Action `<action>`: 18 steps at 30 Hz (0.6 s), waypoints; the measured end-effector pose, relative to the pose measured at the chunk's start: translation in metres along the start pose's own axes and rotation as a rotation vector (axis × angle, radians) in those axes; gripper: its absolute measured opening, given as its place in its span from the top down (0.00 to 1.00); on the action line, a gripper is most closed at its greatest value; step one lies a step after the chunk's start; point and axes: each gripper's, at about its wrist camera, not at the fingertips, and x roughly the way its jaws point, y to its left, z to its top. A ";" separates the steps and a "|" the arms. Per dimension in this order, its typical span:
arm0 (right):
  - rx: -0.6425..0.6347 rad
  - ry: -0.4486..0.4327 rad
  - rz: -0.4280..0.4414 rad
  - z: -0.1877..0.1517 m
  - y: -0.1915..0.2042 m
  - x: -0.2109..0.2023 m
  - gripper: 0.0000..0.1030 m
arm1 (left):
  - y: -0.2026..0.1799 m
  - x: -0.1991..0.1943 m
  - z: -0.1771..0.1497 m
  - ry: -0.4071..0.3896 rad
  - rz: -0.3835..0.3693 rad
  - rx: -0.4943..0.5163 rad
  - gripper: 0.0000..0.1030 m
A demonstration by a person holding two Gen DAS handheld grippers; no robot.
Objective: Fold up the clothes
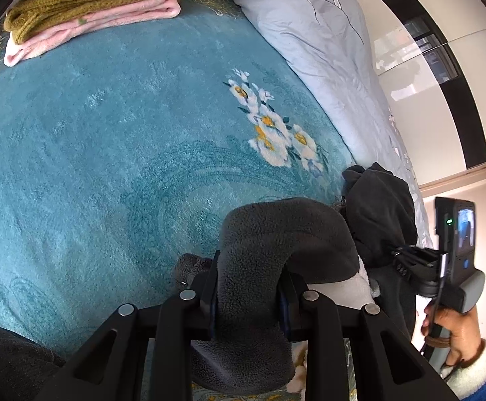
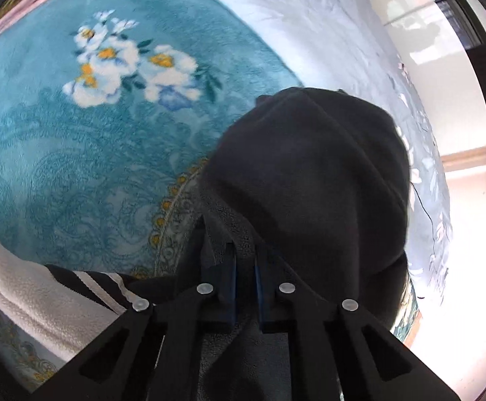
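A teal blanket (image 1: 109,140) with a white flower print covers the bed and fills most of both views; a pale grey-blue quilt (image 1: 309,33) runs along its far side, toward the upper right of the frame. In the upper left of the left wrist view sits a stack of folded clothes (image 1: 89,16), an olive knit on top of pink fleece, well apart from both claws.

The garment in hand is a dark fleece garment (image 1: 263,244) with a pale lining. In the left wrist view it lies at the lower centre and lower right, bunched, with one thick fold rising between the fingers of the left claw (image 1: 248,297), which is clamped on it. From there the cloth trails right toward the right claw (image 2: 244,267), held by a hand (image 1: 457,337) in a light sleeve at the lower right edge.

In the right wrist view the dark mass humps up directly ahead of that claw, upper right of its fingers, which stand nearly closed with dark cloth pinched in the narrow gap.

So the garment spans claw to claw, its long axis running roughly left to right along the near edge of the bed. Both claws are already on it; whether this is spreading out or carrying a fold over cannot be settled from here.
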 end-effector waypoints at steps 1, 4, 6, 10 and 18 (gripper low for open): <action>0.017 -0.025 -0.025 0.001 -0.008 -0.008 0.95 | 0.001 -0.001 0.000 -0.002 -0.004 -0.003 0.73; 0.087 -0.103 -0.098 0.006 -0.041 -0.036 0.95 | 0.002 -0.004 0.001 -0.010 -0.017 -0.014 0.73; 0.135 -0.150 -0.147 0.008 -0.069 -0.058 0.95 | 0.003 -0.005 0.001 -0.013 -0.027 -0.022 0.73; 0.229 -0.209 -0.207 0.004 -0.117 -0.094 0.95 | 0.005 -0.008 0.001 -0.014 -0.052 -0.029 0.73; 0.349 -0.185 -0.109 -0.031 -0.139 -0.100 0.95 | 0.002 -0.020 -0.001 -0.026 -0.072 -0.009 0.73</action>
